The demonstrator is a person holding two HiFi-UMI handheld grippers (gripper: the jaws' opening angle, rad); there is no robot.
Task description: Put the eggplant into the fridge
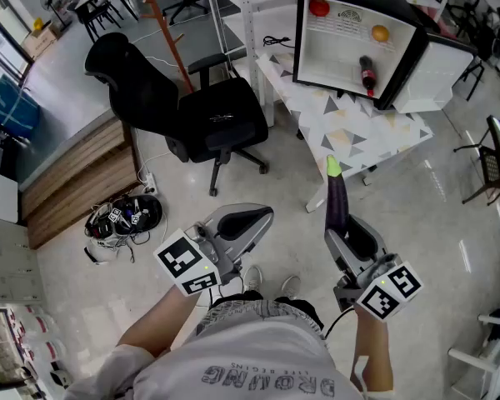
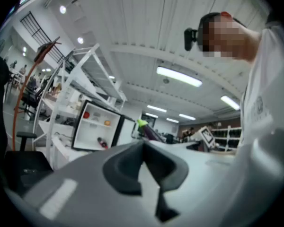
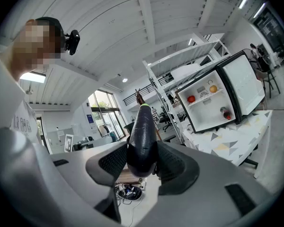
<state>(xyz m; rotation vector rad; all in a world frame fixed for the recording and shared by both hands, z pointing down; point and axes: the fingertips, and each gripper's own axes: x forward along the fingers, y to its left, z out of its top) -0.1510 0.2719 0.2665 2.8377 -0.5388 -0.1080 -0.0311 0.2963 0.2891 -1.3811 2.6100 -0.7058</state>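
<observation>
A dark purple eggplant (image 1: 336,200) with a green stem sticks forward out of my right gripper (image 1: 352,238), whose pads press on its sides; in the right gripper view the eggplant (image 3: 142,137) fills the gap between the jaws of the gripper (image 3: 141,163). My left gripper (image 1: 243,222) is held beside it, jaws together with nothing between them, as the left gripper view (image 2: 143,161) shows. The small fridge (image 1: 360,33) stands ahead on a patterned table (image 1: 350,132), its door open to the right. Inside are a red fruit, an orange fruit and a dark bottle.
A black office chair (image 1: 183,107) stands left of the table. A white metal shelf frame (image 1: 242,7) rises behind the fridge. Cables and headsets (image 1: 123,217) lie on the floor at the left by a wooden platform. A folding chair (image 1: 493,161) is at the right.
</observation>
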